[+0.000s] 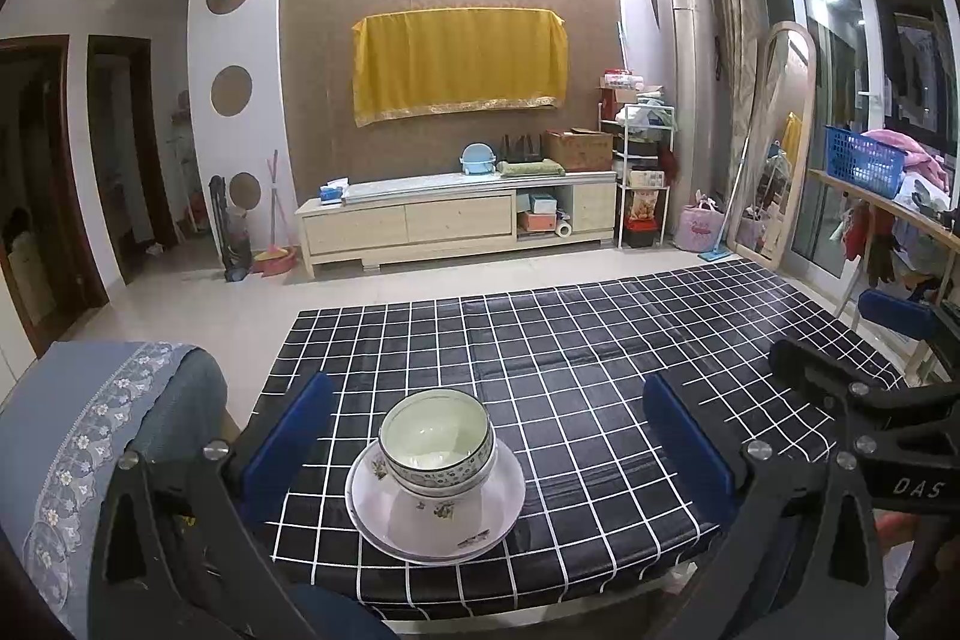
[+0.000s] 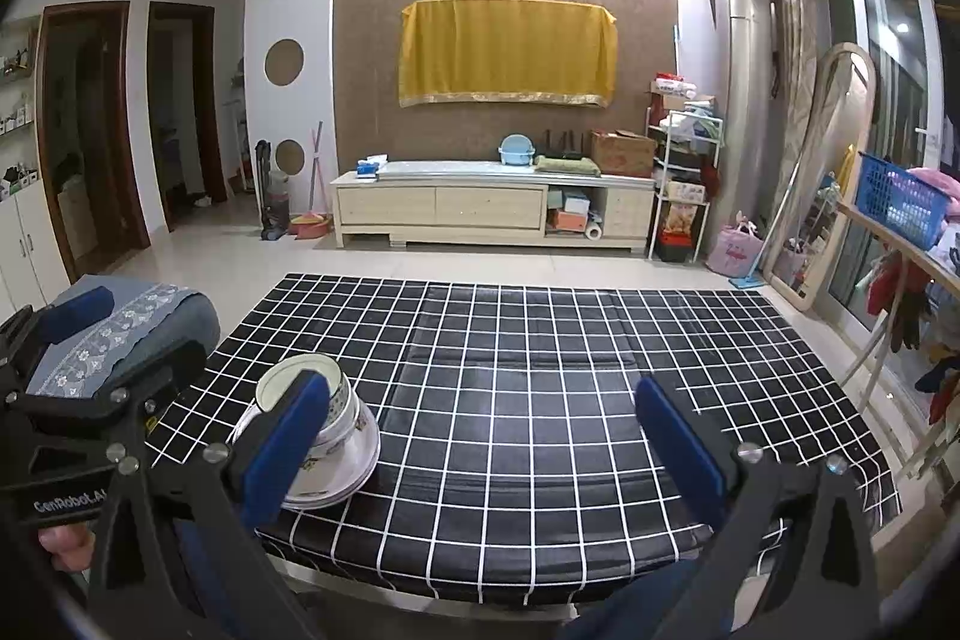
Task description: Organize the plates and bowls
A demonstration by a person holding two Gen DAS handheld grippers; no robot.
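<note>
A bowl (image 1: 437, 430) with a pale green inside and a dark patterned rim sits nested in a second bowl on a white floral plate (image 1: 438, 520). This stack stands near the front left of the black grid-cloth table (image 1: 600, 340). My left gripper (image 1: 489, 439) is open wide, and the stack lies between its blue pads (image 1: 288, 436) without touching either. My right gripper (image 2: 483, 448) is also open over bare cloth to the right of the stack (image 2: 354, 436). Its left pad (image 2: 288, 448) hides part of the bowls.
A chair back with a blue-grey embroidered cover (image 1: 90, 430) stands close at the table's left. A wooden rack with a blue basket (image 1: 864, 160) and hanging clothes stands off the right side. A low cabinet (image 1: 456, 220) lines the far wall.
</note>
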